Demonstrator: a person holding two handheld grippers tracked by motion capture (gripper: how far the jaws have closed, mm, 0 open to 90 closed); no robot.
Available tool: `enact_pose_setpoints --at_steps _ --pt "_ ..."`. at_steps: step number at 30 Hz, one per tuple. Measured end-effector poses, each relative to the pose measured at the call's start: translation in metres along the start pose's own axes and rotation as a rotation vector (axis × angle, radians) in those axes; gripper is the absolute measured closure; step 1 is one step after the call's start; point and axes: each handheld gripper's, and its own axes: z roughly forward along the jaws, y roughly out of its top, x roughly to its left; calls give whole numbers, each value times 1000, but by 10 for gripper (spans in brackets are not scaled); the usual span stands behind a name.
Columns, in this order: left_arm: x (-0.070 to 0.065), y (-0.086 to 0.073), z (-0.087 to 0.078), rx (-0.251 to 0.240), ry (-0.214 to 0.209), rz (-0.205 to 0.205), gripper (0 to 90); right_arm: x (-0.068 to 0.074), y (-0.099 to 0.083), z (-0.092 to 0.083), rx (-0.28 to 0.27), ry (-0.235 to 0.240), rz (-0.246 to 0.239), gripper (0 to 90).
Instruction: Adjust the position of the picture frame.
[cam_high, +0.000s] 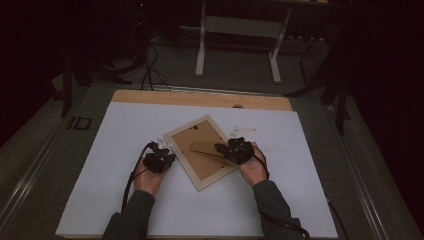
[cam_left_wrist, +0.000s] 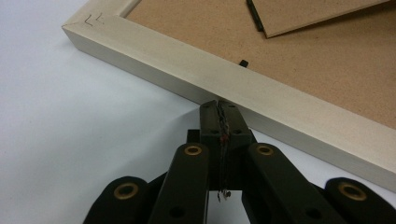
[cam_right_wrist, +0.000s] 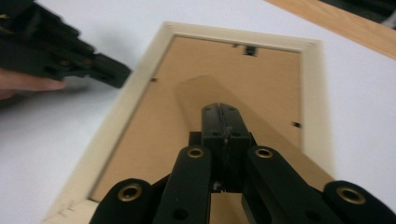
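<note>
- The picture frame (cam_high: 200, 151) lies face down and turned askew near the middle of the white table top (cam_high: 125, 200), its brown backing board (cam_left_wrist: 327, 60) facing up inside the pale wooden rim.
- The fold-out stand (cam_high: 207, 148), a brown strip of the same board, lies across the backing toward its right side; in the left gripper view its end (cam_left_wrist: 308, 16) looks lifted a little off the board.
- The right gripper (cam_high: 226, 149) hovers over that stand with jaws pressed together. In the right gripper view (cam_right_wrist: 219, 112) the tips sit right above the strip; I cannot tell whether they pinch it or merely press on it.
- The left gripper (cam_high: 170, 159) is clenched on nothing, its closed tips (cam_left_wrist: 219, 106) touching the outer face of the frame's left rim, seemingly bracing it.
- Small black tabs (cam_right_wrist: 251, 49) that hold the backing sit along the inner edge of the rim.
- A pale, flat scrap (cam_high: 245, 131) lies on the table just beyond the frame's far right side.
- Judged step: the frame is being steadied while the stand is worked, either folded flat or raised.
- The next move calls for the left gripper to keep the rim from sliding while the right moves the strip gently about its hinge.
</note>
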Motion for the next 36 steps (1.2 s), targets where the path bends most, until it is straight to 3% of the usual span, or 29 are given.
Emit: enact_pose_setpoints --at_steps 10,17,27,36 --pt "-2 -2 -1 -8 -7 -3 900 -30 -16 -16 -39 -100 91 900" --pt "-4 -3 -1 -11 -16 -1 900 -45 -23 -28 -42 -147 119 900" --pt "-3 -3 -2 -4 -26 4 900 -60 -44 -28 -2 -168 167 900" --pt "-3 -4 -2 -6 -39 12 900 -60 -59 -19 54 -165 171 900"
